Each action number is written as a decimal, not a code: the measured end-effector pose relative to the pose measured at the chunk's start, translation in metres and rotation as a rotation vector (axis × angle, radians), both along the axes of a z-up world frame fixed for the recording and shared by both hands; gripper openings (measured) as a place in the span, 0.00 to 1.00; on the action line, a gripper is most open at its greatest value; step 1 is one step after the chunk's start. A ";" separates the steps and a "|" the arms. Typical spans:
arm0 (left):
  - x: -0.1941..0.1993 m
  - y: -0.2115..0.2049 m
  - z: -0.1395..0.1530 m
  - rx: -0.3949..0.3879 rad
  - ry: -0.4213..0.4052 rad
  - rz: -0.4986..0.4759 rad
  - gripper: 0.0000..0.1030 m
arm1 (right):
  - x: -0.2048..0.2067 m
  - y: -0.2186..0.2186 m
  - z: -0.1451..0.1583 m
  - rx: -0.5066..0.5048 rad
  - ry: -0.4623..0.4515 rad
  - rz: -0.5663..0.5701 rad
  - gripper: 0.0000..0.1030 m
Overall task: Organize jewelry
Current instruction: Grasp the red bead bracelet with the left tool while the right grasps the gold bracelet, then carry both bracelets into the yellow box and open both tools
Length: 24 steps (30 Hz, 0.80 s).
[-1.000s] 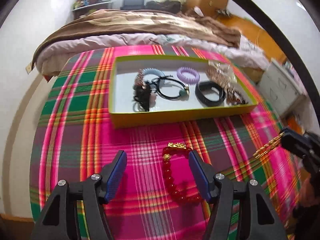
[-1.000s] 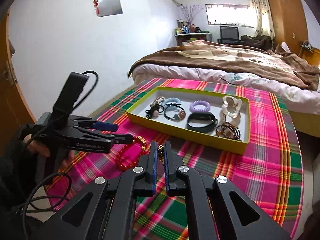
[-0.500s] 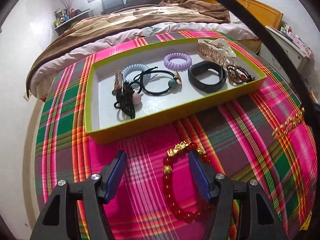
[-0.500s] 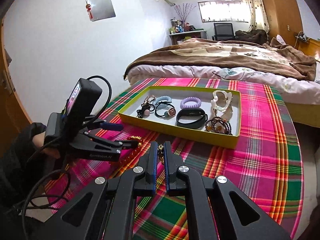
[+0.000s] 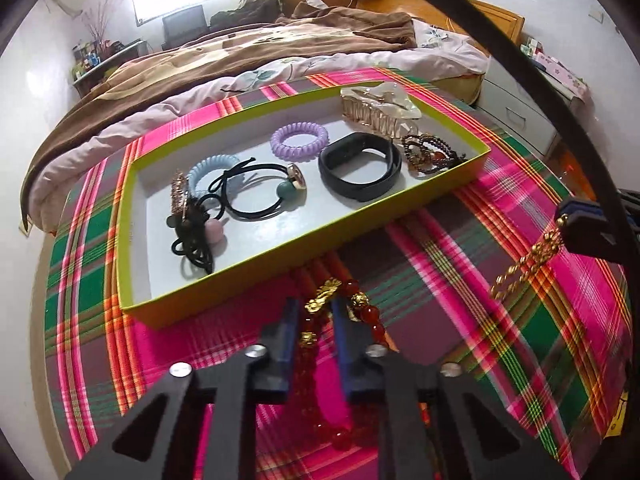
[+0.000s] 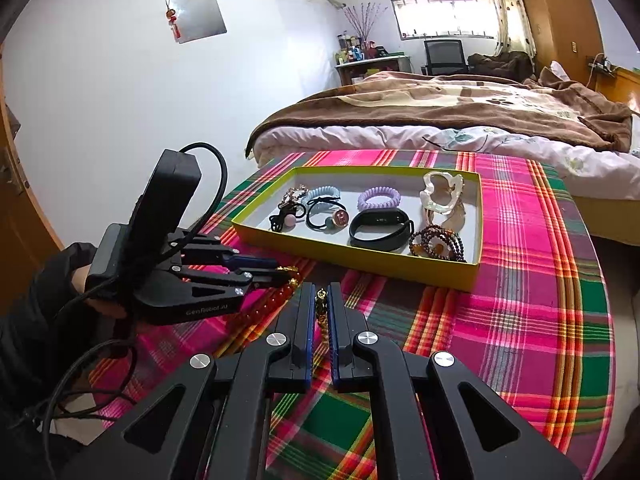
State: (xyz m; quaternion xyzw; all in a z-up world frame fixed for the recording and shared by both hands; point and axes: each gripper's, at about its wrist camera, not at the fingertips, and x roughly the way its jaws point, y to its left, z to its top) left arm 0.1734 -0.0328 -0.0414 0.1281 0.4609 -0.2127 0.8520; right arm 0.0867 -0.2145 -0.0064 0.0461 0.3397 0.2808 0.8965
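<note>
A yellow-green tray (image 5: 132,184) (image 6: 360,262) on the plaid tablecloth holds hair ties, a purple coil tie (image 5: 299,142), a black band (image 5: 360,168), a hair claw (image 5: 378,110) and a dark bead bracelet (image 5: 430,154). My left gripper (image 5: 314,312) is shut on a red bead bracelet (image 5: 370,316) with gold charms, just in front of the tray's near wall; it also shows in the right wrist view (image 6: 276,270). My right gripper (image 6: 320,300) is shut on a gold chain (image 6: 321,312), which hangs at the right in the left wrist view (image 5: 524,264).
The plaid tablecloth (image 6: 532,312) covers a round table. A bed with a brown blanket (image 6: 460,108) stands close behind it. A white drawer unit (image 5: 516,112) is at the right. A white wall (image 6: 100,100) lies to the left.
My left gripper has closed on the red bead bracelet and moved toward the tray. My right gripper stays shut on the gold chain, nearly still.
</note>
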 end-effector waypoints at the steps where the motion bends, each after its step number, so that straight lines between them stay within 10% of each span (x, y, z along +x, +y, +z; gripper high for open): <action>1: 0.000 0.000 0.000 0.002 0.000 0.007 0.09 | 0.000 -0.001 0.000 0.000 0.001 -0.001 0.05; 24: -0.029 0.018 0.069 -0.075 -0.149 0.114 0.09 | 0.001 -0.003 0.031 -0.010 -0.081 -0.037 0.05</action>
